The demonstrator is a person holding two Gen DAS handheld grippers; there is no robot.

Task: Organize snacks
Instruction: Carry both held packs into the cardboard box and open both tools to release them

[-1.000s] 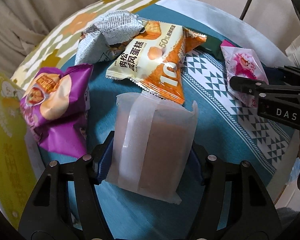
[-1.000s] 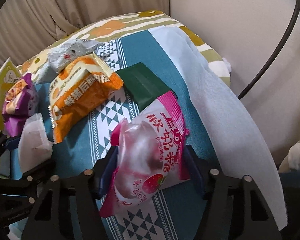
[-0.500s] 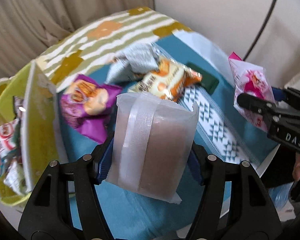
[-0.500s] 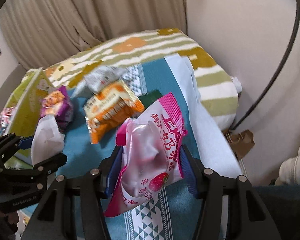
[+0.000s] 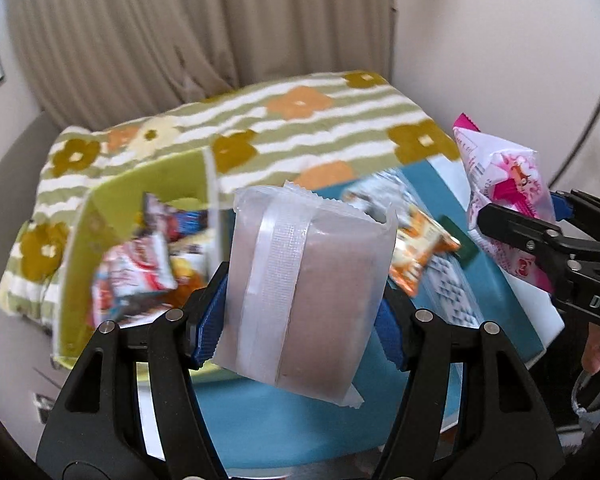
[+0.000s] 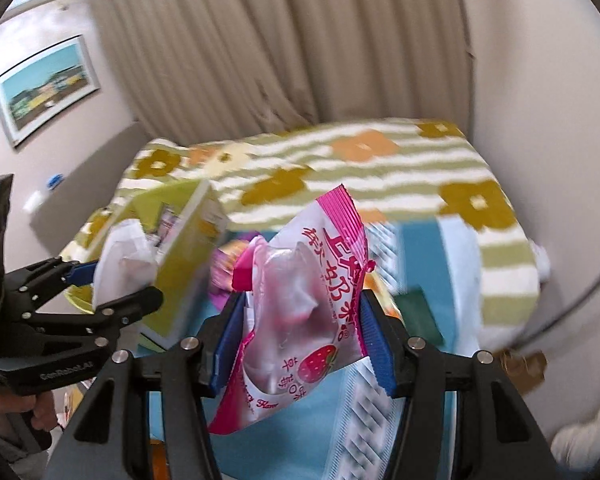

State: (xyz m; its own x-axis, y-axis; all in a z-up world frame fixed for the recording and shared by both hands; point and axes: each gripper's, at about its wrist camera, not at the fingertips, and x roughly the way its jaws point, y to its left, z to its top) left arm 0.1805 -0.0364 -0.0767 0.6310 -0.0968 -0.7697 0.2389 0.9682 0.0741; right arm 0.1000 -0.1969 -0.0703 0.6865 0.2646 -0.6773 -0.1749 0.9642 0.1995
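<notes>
Holding a snack each right now: left hand-held gripper (image 5: pixel 304 312) is clamped on a frosted white packet (image 5: pixel 300 296) with something brown inside, right hand-held gripper (image 6: pixel 300 340) pinches a pink strawberry candy bag (image 6: pixel 300 320). Both point steeply down, up off the teal cloth (image 5: pixel 280 432), the right one off to the right side. Beyond them, the green box (image 5: pixel 140 184) already has wrappers in it, left of the orange packet (image 5: pixel 420 248). My worry: that puffy pink bag is pinched low, so it could slip out mid-air or catch the box wall on the drop.
</notes>
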